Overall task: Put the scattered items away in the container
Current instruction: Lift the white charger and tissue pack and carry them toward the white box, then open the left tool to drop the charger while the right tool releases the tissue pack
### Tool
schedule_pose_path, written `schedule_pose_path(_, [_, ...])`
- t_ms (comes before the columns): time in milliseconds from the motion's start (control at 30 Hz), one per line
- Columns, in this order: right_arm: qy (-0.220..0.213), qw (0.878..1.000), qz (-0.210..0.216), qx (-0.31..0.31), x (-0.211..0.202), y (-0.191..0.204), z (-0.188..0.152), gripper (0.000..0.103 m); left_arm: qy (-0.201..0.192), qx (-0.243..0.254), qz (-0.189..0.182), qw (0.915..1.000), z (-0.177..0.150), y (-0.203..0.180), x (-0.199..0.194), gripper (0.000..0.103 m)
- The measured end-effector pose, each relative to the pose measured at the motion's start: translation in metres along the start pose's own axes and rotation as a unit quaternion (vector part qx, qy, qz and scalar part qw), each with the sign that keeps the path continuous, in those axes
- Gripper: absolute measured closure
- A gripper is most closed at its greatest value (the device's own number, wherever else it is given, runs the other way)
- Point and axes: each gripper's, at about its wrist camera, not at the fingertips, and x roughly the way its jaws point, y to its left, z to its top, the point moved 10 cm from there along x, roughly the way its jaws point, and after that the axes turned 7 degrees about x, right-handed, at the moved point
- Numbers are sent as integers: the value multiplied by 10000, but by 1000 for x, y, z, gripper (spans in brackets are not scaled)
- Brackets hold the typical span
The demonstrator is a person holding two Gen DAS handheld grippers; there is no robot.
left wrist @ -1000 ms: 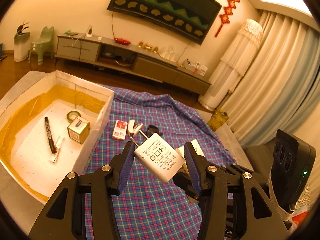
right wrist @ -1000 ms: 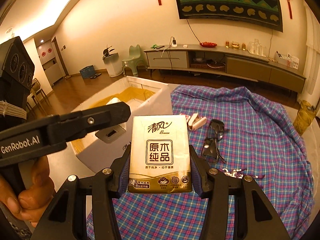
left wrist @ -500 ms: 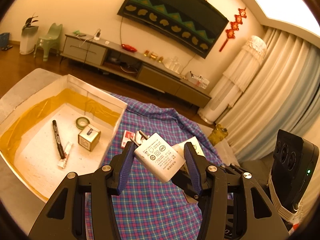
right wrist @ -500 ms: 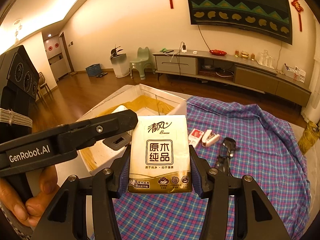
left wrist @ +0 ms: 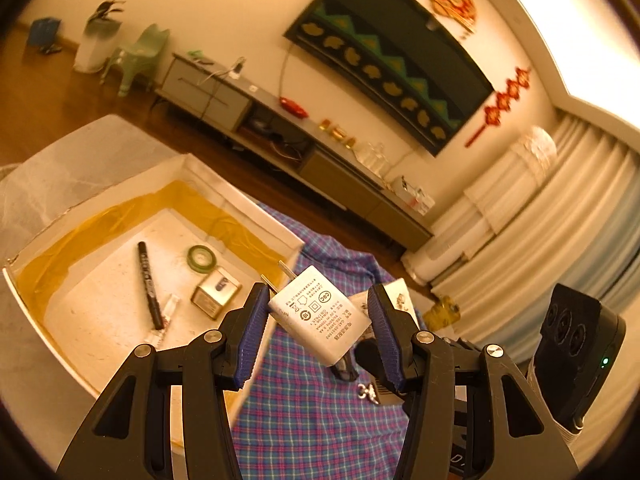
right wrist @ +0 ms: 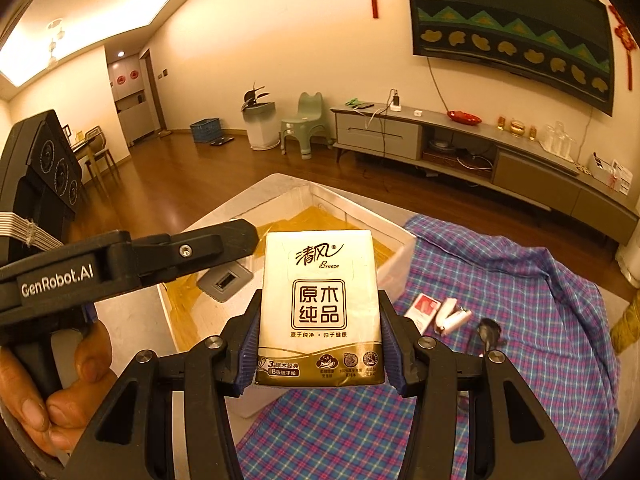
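1. The left tongs (left wrist: 318, 322) grip a white plug charger (left wrist: 318, 318) by its sides, the 2 prongs pointing up and to the left, over the near edge of the container (left wrist: 248, 204).
2. The right tongs (right wrist: 318, 338) clamp a cream and gold tissue pack (right wrist: 319, 308), held upright with its printed face toward the camera.
3. The container is a white box lined with yellow film, sitting at the left end of the bench beside the plaid cloth (left wrist: 304, 420).
4. Inside it lie a black marker (left wrist: 150, 284), a small clear tube (left wrist: 164, 316) just beside the marker's lower end, a green tape roll (left wrist: 201, 257) and a small square tin (left wrist: 216, 294).
5. In the right wrist view, a red and white packet (right wrist: 422, 308), a white stapler (right wrist: 452, 316) and dark glasses (right wrist: 488, 330) lie on the plaid cloth, outside the container.
6. A bare hand (right wrist: 52, 396) holds the handle of the left tool at the left edge of that view, its black arm reaching across toward the tissue pack.
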Motion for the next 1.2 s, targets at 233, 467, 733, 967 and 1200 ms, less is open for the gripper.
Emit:
schedule_pose_path(233, [204,9996,89,-146,26,11,14,51,-4,-513,159,9986,10,45,5,50])
schedule_pose_path(467, [589,9976,172,-318,62,20,18,51,62,-972,354,9946,12,82,11,50])
schedule_pose_path(733, [1116,9922,232,-503,112,34,24,51,366,-1254,828,9880,1,127,21,50])
schedule_pose_path(967, [1890,9803,303,-480,166,41,14,51,637,-1253,1423,9798,-12,167,24,50])
schedule_pose_path(1200, [2650,9609,76,-796,216,49,1,50,862,-984,2057,9698,-22,182,25,50])
